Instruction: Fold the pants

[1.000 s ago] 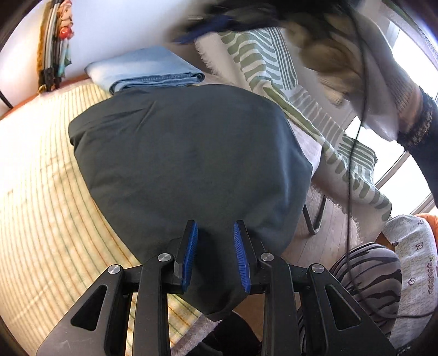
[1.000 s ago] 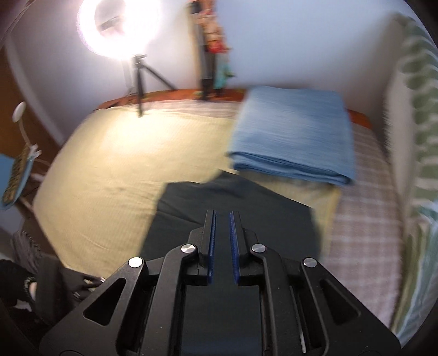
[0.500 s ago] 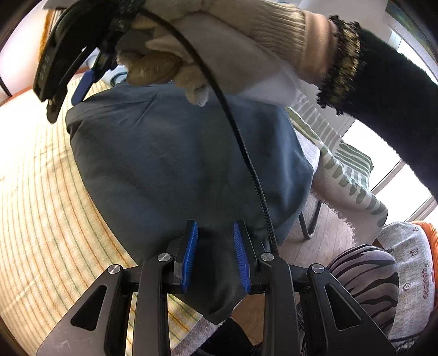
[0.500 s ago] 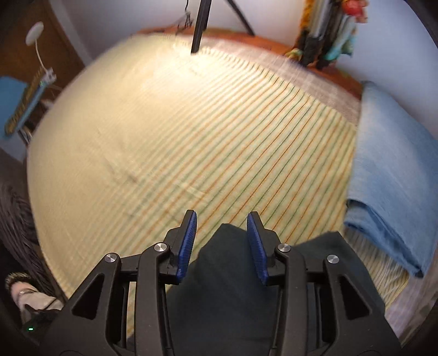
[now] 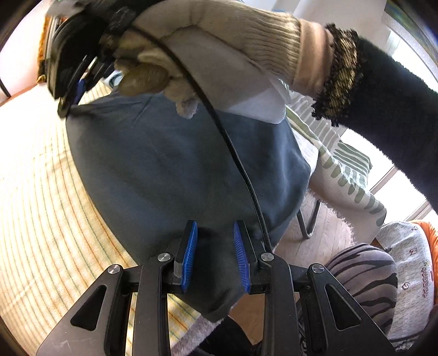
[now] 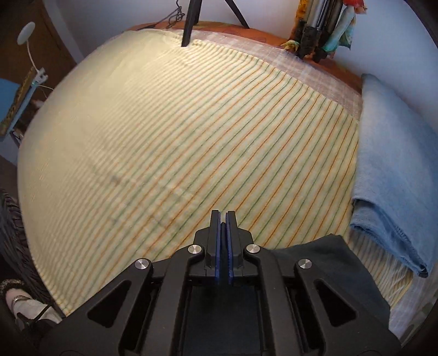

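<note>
Dark grey-blue pants (image 5: 178, 169) lie folded on the striped bed cover, their near corner hanging over the bed edge. My left gripper (image 5: 215, 246) is open, its blue pads on either side of the pants' near end, not closed on it. My right gripper (image 6: 223, 241) is shut on the pants' far edge (image 6: 323, 263); a sliver of dark cloth shows between its pads. In the left wrist view the right gripper (image 5: 68, 90) and its gloved hand (image 5: 219, 49) reach over the pants to the far corner.
A folded light blue pair of jeans (image 6: 394, 169) lies at the bed's right side. The yellow striped cover (image 6: 178, 131) spreads wide ahead. A tripod leg (image 6: 191, 22) stands at the far edge. A chair with a green patterned throw (image 5: 345, 175) stands beside the bed.
My right gripper swung over the pants to their far edge, opened, then shut on the cloth. My left gripper stayed open in place.
</note>
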`<state>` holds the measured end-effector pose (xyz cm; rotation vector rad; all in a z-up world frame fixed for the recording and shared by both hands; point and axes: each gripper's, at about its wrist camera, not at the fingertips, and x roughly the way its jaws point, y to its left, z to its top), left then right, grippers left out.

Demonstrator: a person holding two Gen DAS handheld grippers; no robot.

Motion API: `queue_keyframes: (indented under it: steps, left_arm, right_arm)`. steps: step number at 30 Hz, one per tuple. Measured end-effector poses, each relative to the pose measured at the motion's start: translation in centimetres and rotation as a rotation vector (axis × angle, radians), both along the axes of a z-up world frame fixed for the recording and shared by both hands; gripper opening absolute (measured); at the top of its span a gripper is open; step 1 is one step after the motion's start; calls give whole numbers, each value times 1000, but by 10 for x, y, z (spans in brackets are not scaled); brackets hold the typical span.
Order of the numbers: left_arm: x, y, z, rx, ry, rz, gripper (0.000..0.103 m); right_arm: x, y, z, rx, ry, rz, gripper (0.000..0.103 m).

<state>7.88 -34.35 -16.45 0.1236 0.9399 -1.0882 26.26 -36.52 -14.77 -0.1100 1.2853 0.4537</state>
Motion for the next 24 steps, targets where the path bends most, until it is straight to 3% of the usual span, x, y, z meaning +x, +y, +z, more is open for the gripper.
queue_keyframes:
  steps: [3,7,13,16,19,24]
  left_arm:
    - [-1,8,10,-2,18,2,32]
    - [7,32,28,-35,36,50,50]
    - [51,55,38,-40,107,153,51]
    - [76,57,32,-41,159,195,51]
    - [94,53,20,-35,220,223,51]
    - [112,43,7,-35,277,254,51]
  right_arm:
    - [-4,-33,28,97,-43,-123,13]
    - [-38,-97,67,263,-102,-260,56]
    - [-118,-194,85,278,-122,-409,72]
    - [-149,-238,72,272,-90,-482,72]
    - [-175,-269,54,351,-45,-547,72]
    - [-203,-286,29,426,-18,-582,72]
